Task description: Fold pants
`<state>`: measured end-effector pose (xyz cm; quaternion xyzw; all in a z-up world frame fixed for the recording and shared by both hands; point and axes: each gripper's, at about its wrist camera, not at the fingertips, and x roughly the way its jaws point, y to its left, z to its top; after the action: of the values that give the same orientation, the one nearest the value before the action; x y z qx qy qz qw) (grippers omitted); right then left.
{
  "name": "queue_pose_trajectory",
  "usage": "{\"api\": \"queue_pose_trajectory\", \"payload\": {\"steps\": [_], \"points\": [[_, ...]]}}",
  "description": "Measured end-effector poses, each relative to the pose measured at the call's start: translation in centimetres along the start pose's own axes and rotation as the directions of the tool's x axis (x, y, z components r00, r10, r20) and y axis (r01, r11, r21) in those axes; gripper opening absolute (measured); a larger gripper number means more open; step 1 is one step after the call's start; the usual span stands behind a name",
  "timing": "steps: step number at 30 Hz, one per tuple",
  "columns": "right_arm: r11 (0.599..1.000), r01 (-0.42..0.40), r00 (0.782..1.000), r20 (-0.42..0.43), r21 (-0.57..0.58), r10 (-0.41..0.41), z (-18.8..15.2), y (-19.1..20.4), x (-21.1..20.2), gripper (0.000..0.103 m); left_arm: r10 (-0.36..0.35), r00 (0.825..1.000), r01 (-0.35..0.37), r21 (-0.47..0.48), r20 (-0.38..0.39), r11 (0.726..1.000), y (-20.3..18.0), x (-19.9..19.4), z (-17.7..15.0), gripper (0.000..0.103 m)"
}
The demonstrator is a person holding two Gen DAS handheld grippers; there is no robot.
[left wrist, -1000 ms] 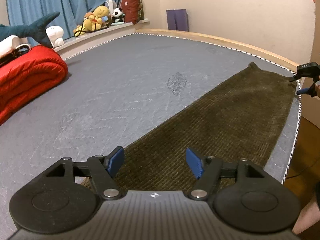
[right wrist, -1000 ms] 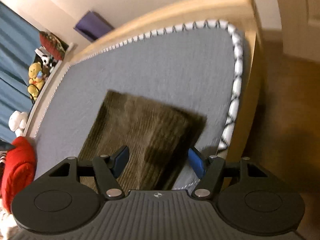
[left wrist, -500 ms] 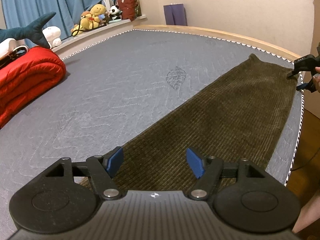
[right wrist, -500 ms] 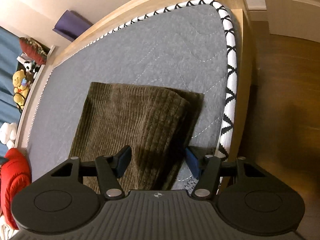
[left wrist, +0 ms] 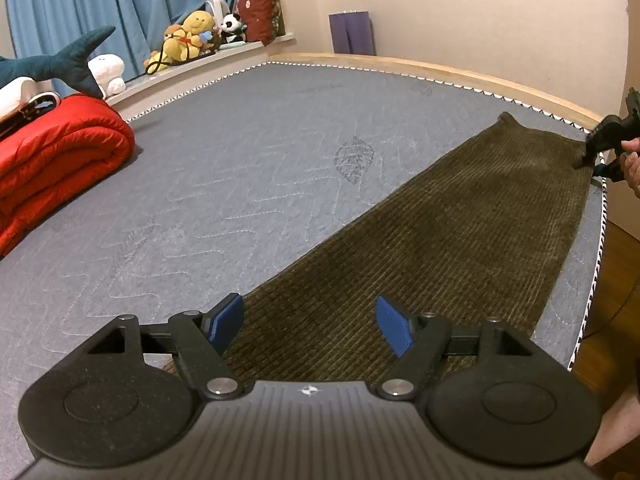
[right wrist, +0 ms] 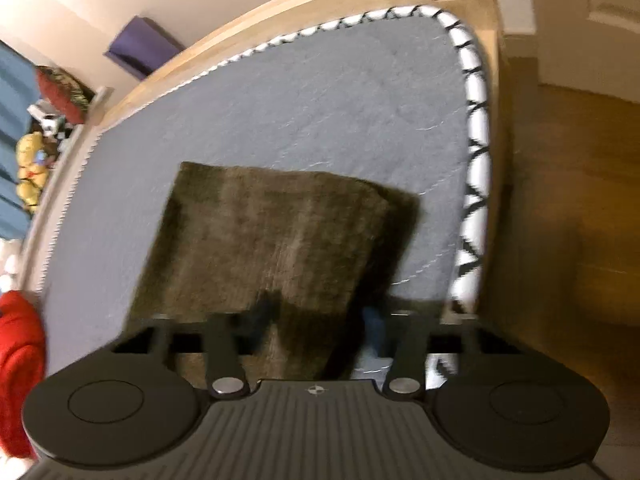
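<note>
Grey mattress [left wrist: 240, 168] held pants [left wrist: 460, 248], laid flat w/ far end near edge. Left gripper [left wrist: 308, 326] hovered low over near end, jaws apart; right gripper [right wrist: 316, 320] angled down, jaws spread.

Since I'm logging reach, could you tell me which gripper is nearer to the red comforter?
Left. The left gripper hangs over the pants, with the red comforter off to its left; the right gripper is at the pants' far end.
</note>
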<state>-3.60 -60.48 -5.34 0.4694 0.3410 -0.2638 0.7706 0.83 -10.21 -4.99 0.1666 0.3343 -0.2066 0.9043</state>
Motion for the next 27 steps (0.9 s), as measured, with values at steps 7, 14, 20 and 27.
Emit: {"api": "queue_pose_trajectory", "payload": {"steps": [7, 14, 20, 27], "points": [[0.999, 0.032, 0.99, 0.135, -0.031, -0.027, -1.3, 2.7, -2.4, 0.014, 0.015, 1.0, -0.015, -0.039, 0.012, 0.999, 1.3, -0.8, -0.2, 0.078], [0.743, 0.002, 0.868, 0.37, -0.669, 0.331, -14.3, 17.1, -12.9, 0.013, 0.105, 0.994, -0.102, -0.155, 0.011, 0.983, 5.8, -2.0, -1.1, 0.078], [-0.022, -0.049, 0.823, -0.053, -0.999, 0.565, -37.5, 20.6, -17.3, 0.015, 0.155, 0.987, -0.163, -0.345, -0.05, 0.924, 11.9, -2.7, -3.3, 0.078], [-0.583, -0.184, 0.866, -0.411, -0.791, 0.286, -50.2, 14.2, -16.1, 0.051, 0.08, 0.99, -0.128, -0.501, -0.116, 0.856, 15.8, -2.8, -5.5, 0.078]]}}
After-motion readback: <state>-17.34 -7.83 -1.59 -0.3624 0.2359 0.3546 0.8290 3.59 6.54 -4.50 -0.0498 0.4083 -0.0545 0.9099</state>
